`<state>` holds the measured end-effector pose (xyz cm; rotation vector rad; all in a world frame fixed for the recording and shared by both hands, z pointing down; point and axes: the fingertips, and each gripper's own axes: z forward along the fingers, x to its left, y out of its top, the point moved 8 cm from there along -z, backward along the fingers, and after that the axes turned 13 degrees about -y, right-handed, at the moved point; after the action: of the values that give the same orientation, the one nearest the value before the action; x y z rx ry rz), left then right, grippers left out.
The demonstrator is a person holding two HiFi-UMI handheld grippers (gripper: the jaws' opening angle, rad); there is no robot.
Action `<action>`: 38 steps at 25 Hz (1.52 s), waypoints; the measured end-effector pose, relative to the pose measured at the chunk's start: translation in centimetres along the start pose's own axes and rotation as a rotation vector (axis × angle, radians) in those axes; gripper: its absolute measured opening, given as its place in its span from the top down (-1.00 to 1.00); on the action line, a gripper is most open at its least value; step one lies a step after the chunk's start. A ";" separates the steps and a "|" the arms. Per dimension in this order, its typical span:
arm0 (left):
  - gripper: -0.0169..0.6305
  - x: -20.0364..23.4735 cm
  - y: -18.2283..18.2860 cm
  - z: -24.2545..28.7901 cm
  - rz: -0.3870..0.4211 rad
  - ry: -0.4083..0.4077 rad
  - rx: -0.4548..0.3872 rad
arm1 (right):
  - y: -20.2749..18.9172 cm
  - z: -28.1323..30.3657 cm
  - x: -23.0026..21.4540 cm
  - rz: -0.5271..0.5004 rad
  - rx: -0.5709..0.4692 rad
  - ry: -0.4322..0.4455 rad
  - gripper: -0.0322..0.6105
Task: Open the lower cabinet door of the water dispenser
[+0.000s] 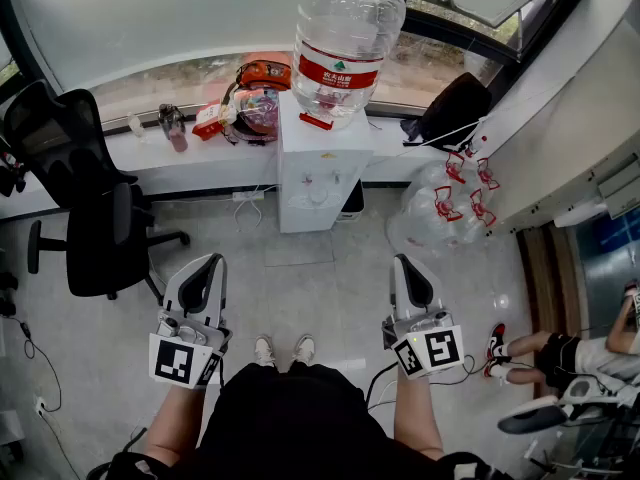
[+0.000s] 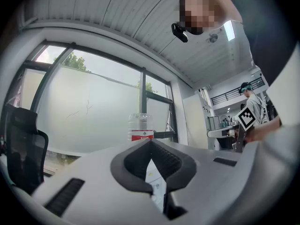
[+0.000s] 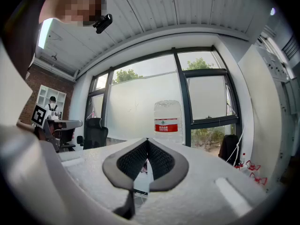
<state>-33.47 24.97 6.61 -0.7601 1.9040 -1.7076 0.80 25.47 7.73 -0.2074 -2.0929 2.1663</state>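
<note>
Left gripper (image 1: 208, 262): jaws pressed together, nothing held.
Right gripper (image 1: 403, 261): closed too, empty.
Water dispenser (image 1: 312, 138): well ahead across the floor — lower cabinet door (image 1: 305, 213) apparently shut.
Approach: jaws to be spread before the door edge is reached.

Pale glossy floor (image 1: 340, 278), black office chair (image 1: 95, 218), white sill (image 1: 200, 163) under tall frosted windows (image 3: 140, 102), ribbed ceiling (image 3: 187, 8)
</note>
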 end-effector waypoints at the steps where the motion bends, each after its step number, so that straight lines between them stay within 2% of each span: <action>1: 0.92 0.0 0.0 0.0 0.000 0.001 -0.001 | 0.0 0.1 0.0 0.000 0.001 0.001 0.89; 8: 0.92 0.1 0.0 0.3 0.000 0.008 -0.002 | 0.1 0.5 -0.1 -0.009 0.002 0.012 0.89; 12: 0.92 -0.3 0.0 0.9 0.002 0.007 -0.004 | -0.1 0.6 -0.4 0.023 0.016 0.055 0.89; 15: 0.92 -1.2 -0.1 1.5 0.004 0.010 0.001 | -0.3 0.3 -1.5 0.060 0.006 0.065 0.89; 25: 0.92 -4.4 -1.2 4.0 0.005 0.011 0.047 | -2.6 0.2 -5.9 0.090 0.054 0.081 0.89; 30: 0.92 -2.4 -2.7 5.2 -0.025 0.015 0.070 | -3.0 2.5 -5.6 0.080 0.072 0.100 0.89; 38: 0.92 3.8 -3.4 13.4 -0.036 -0.079 0.027 | -2.0 10.1 -7.1 0.047 0.096 0.042 0.89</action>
<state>-26.97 12.37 8.47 -0.8440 1.8213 -1.6955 5.88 14.31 10.20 -0.2928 -1.9757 2.2614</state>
